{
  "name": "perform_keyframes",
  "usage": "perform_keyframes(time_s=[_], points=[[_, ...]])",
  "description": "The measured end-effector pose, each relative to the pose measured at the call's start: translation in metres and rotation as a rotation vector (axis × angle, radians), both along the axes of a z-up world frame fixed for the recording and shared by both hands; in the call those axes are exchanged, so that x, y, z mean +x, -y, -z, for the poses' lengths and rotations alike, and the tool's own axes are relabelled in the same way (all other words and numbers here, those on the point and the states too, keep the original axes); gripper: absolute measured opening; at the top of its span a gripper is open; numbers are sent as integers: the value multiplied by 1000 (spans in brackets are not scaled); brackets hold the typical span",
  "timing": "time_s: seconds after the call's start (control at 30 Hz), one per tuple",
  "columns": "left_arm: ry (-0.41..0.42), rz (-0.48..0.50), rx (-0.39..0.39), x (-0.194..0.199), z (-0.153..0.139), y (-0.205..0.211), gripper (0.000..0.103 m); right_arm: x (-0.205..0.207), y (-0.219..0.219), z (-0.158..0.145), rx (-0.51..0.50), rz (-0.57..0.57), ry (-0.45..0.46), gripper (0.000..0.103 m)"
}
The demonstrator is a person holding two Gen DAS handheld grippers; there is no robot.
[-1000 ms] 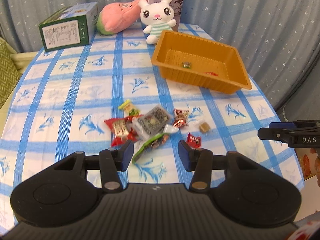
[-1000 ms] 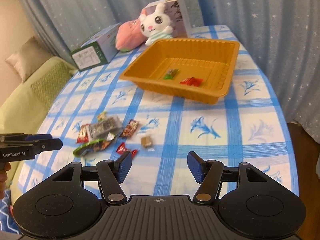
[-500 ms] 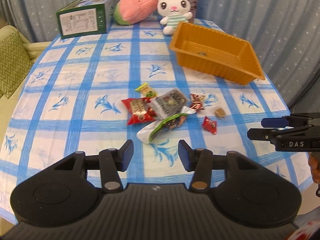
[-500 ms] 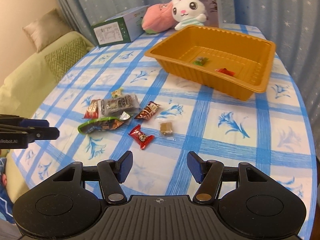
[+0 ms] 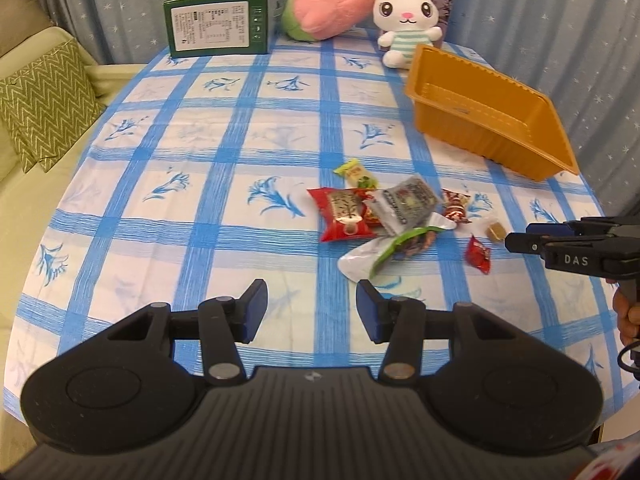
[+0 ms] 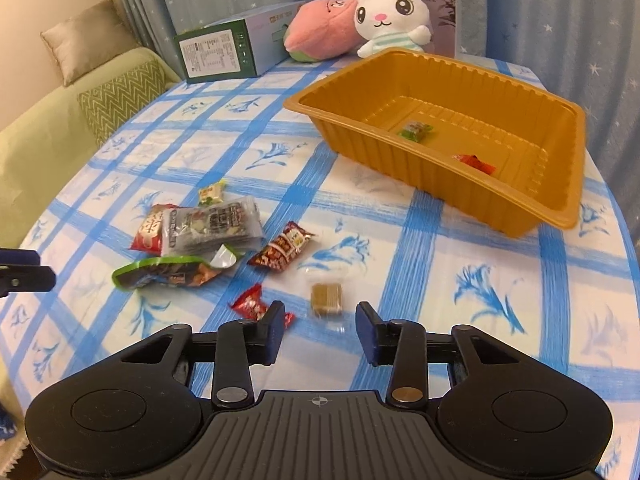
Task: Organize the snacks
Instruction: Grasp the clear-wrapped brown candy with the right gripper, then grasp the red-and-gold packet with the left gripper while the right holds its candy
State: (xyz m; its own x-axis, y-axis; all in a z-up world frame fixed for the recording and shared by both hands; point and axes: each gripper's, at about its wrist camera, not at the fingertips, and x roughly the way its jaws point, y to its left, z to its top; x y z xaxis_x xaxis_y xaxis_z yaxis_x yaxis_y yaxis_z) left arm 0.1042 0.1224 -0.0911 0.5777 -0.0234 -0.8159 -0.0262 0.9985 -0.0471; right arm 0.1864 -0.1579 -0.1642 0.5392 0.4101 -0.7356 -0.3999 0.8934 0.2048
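Right wrist view: the right gripper (image 6: pixel 320 330) is hovering over the table (image 6: pixel 460 248), its jaws closing with nothing clamped; a brown square snack (image 6: pixel 327 299) is lying just ahead. The left gripper (image 5: pixel 310 308) is holding its jaws apart and empty near the snack pile (image 5: pixel 392 216). The orange tray (image 6: pixel 532 216) is containing two snacks.

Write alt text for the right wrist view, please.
The right gripper, its jaws closing with nothing between them, hovers over a clear-wrapped brown candy on a blue-checked tablecloth. Loose snack packets lie to the left; an orange tray beyond holds two sweets.
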Motion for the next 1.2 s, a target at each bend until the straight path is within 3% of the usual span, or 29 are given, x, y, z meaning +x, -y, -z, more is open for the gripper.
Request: perform_keyframes(time_s=[0.73,1.2], points=[[-5,12,-3,37,13,-16,45,20,-24,20,-127,-1,14,21],[-17,74,-43,83,34,-2,38,14,19,-10,-33,159,23,21]])
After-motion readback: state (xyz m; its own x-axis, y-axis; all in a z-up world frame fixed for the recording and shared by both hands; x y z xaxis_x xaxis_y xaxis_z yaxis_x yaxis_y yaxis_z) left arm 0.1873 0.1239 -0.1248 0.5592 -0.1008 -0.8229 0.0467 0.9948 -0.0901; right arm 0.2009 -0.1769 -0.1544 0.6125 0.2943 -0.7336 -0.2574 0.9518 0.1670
